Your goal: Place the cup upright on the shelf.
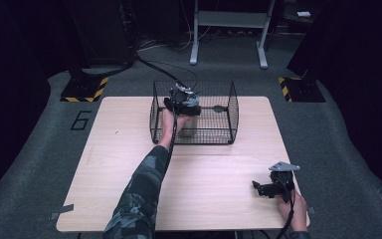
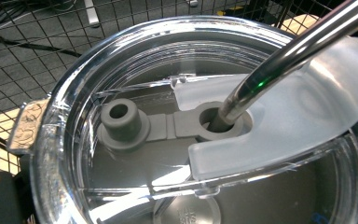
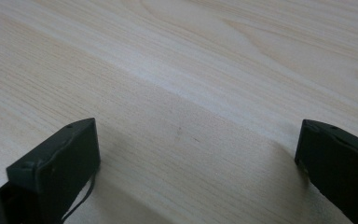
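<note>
table (image 1: pixel 129 164) | wire basket (image 1: pixel 231 112): tumbler (image 2: pixel 65 140), straw (image 2: pixel 279 60) | left fingers unclear | right fingers (image 3: pixel 335 158) released

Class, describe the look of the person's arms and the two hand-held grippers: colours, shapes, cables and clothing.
The left arm wears a dark camouflage-patterned sleeve. The left hand-held gripper is black and grey, with a black cable trailing along the forearm. The right hand-held gripper is black, topped by a grey three-cornered plate, with a black cable running back past the hand; its two jaws are black, blocky and square-ended.
</note>
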A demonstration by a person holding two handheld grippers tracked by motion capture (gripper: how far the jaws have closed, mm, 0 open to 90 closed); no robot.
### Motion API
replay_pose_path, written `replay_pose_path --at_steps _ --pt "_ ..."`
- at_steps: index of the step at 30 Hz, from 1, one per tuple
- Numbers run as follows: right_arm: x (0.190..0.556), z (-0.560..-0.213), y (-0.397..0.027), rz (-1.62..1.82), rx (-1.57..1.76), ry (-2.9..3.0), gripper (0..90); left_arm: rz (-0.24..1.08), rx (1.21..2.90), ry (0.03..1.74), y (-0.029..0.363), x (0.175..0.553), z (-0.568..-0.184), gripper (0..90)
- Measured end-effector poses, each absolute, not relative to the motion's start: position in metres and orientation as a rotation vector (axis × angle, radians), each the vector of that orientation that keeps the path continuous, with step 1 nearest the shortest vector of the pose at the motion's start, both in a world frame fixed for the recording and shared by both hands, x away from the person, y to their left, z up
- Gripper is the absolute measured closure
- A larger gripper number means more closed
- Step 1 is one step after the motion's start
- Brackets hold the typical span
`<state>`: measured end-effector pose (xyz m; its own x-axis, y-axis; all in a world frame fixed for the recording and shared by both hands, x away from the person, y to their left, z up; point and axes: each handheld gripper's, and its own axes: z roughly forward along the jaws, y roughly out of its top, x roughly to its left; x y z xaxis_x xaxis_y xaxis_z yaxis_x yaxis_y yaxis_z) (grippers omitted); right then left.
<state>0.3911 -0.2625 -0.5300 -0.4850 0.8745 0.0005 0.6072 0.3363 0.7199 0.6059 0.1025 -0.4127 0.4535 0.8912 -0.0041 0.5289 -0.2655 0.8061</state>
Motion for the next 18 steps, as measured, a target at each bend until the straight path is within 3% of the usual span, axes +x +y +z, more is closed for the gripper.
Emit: replay_pose_path --at_steps 18 --pt "0.391 -0.530 -0.262 0.944 1.311 2.217 0.0 0.564 1.912 1.162 0.116 0.586 -0.399 0.0"
